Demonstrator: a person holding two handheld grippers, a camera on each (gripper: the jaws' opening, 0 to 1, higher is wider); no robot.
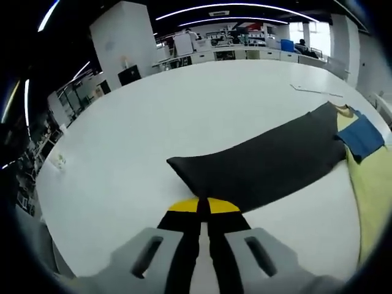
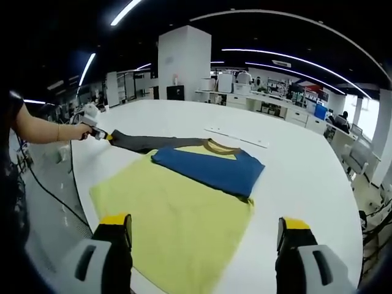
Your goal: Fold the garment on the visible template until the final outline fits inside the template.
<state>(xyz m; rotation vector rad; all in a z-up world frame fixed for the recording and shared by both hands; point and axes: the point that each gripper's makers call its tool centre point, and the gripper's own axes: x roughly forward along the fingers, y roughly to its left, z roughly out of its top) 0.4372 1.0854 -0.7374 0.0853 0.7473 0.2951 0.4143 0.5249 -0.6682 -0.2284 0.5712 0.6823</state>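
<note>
Charcoal sleeve (image 1: 257,162) clamped in my left gripper (image 1: 203,207), stretched over white table (image 1: 184,104); my right gripper (image 2: 205,229) gapes above yellow shirt (image 2: 177,226).

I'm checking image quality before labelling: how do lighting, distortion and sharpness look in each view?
Left gripper view: strong fisheye bending of the white table, even ceiling light, soft shadow under the dark sleeve, the left tool slightly soft up close. Right gripper view: curved ceiling light strips, no harsh glare on the yellow garment, the right tool sharp enough, with its jaws wide apart.
</note>
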